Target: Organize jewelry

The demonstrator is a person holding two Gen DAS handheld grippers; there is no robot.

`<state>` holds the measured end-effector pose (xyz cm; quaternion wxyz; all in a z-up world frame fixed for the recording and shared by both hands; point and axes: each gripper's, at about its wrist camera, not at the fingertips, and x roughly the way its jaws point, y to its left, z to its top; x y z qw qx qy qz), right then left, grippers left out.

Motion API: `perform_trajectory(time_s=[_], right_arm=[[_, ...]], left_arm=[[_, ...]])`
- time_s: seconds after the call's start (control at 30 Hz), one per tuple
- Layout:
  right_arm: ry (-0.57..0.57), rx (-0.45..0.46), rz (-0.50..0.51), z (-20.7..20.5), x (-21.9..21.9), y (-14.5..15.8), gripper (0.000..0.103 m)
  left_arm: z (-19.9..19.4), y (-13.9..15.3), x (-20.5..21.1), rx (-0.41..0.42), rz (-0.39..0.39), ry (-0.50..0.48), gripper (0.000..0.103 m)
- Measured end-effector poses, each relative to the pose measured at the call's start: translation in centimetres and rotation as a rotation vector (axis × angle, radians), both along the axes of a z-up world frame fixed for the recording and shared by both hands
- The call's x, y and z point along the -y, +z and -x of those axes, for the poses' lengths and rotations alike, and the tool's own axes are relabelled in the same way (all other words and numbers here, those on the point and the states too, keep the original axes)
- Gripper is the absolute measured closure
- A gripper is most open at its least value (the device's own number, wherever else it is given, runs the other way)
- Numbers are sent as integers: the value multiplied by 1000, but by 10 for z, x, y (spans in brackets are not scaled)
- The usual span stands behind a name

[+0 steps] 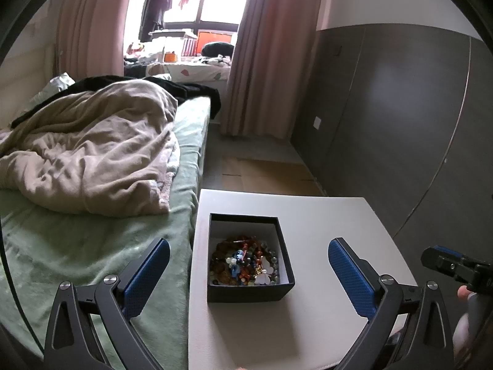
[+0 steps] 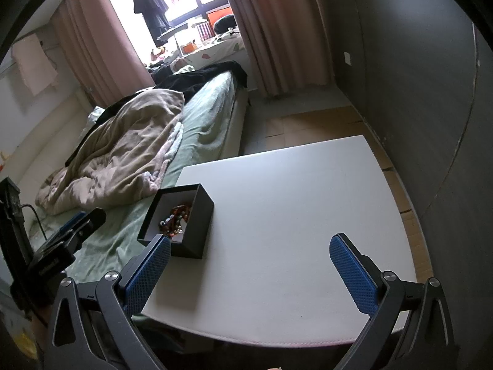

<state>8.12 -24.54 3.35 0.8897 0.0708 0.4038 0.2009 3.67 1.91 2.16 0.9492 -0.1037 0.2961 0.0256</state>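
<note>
left gripper [image 1: 249, 257] and right gripper [image 2: 250, 256]: fingers spread wide, holding nothing. black box [image 1: 246, 291] of beaded jewelry [image 1: 245, 262] sits on white table [image 2: 292, 209], at its edge beside the bed [image 1: 92, 240].

One black box [image 1: 249, 289] of tangled beads [image 1: 245, 262] — too many to count — one white table [image 1: 323, 215], two grippers, one bed [image 1: 92, 246].

No readable text, label, brand or number in either view. Faint pale lettering on black body of left gripper [image 2: 58, 246], seen from right wrist view: too small and blurred to make out. Black box [image 1: 249, 259]: plain sides, no print.
</note>
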Motion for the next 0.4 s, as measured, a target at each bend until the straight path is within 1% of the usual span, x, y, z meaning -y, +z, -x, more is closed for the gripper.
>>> perform_trajectory(time_s=[0.1,0.23,0.4], right_arm=[[-2,-3,7,0,-1,-2,0],[-4,-4,8,0,-2,-3,0],[-6,-9,17,0,-3,-4,0]], left_arm=[[0,1,1,1,-14,4,1],[-1,0,-1,-5,-3,-5,1],[-2,-1,0,-5,-10,-13,1]])
